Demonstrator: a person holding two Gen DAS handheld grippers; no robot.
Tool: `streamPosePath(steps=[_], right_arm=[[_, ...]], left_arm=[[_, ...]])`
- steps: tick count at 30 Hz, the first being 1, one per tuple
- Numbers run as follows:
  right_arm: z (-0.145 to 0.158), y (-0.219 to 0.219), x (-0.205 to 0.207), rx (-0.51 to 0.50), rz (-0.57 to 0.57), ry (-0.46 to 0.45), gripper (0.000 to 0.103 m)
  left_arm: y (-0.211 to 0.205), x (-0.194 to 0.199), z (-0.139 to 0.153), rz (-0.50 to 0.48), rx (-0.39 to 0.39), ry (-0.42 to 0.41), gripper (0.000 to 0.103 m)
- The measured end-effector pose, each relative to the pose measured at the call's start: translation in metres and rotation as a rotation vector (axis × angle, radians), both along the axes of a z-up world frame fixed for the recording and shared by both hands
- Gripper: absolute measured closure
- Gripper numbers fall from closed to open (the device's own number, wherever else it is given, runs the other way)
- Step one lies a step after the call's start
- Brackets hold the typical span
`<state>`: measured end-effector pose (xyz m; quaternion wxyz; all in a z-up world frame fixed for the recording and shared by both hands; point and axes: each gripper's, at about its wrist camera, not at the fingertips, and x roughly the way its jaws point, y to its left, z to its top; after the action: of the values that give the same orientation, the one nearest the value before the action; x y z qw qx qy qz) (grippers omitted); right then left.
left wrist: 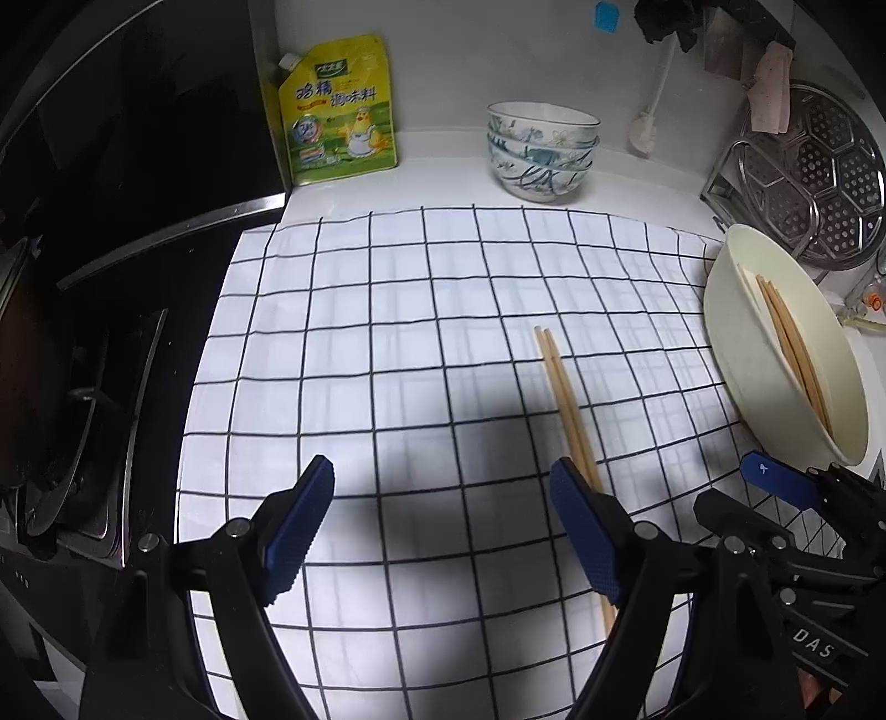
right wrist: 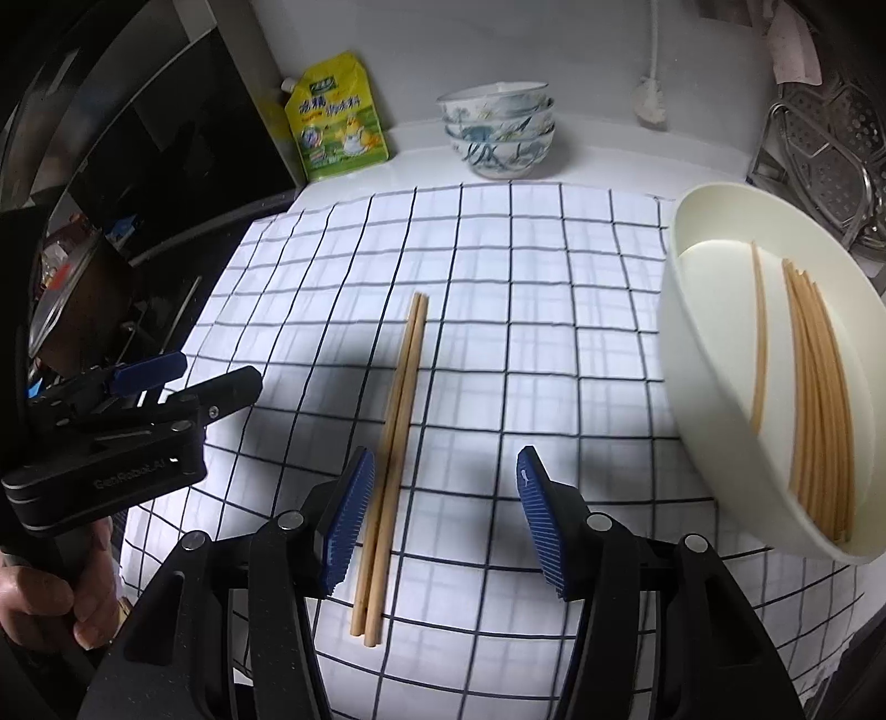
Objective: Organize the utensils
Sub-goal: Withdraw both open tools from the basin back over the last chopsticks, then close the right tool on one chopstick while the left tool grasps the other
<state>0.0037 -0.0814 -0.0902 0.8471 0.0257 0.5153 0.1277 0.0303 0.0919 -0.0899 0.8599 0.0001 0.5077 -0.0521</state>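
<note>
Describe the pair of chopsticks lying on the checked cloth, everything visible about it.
The pair of chopsticks is two plain, pale sticks that look like wood or bamboo, lying flat and pressed side by side on the checked cloth. Their ends line up. They run lengthwise away from the open right gripper, close to its left finger, left of the cream tray. Nothing grips them.

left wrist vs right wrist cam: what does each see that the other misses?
Only the left wrist view: a blue hook on the wall, and the round steamer rack nearly whole.

Only the right wrist view: the person's hand on the left tongs' handle, and the full bundle of chopsticks inside the cream tub.

Both: the chopstick pair on the checked cloth, the stacked bowls, the yellow pouch. The left tongs and right tongs are both open, empty.
</note>
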Motion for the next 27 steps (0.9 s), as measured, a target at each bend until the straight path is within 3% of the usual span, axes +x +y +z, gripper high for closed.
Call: streamPosePath(steps=[10, 27], right_arm=[[-0.034, 0.01, 0.0, -0.028, -0.008, 0.068, 0.051], [-0.056, 0.021, 0.001, -0.097, 0.003, 0.066, 0.051]], left_arm=[[0.02, -0.004, -0.018, 0.033, -0.027, 0.037, 0.02], [0.017, -0.003, -0.035, 0.013, -0.028, 0.069, 0.02]])
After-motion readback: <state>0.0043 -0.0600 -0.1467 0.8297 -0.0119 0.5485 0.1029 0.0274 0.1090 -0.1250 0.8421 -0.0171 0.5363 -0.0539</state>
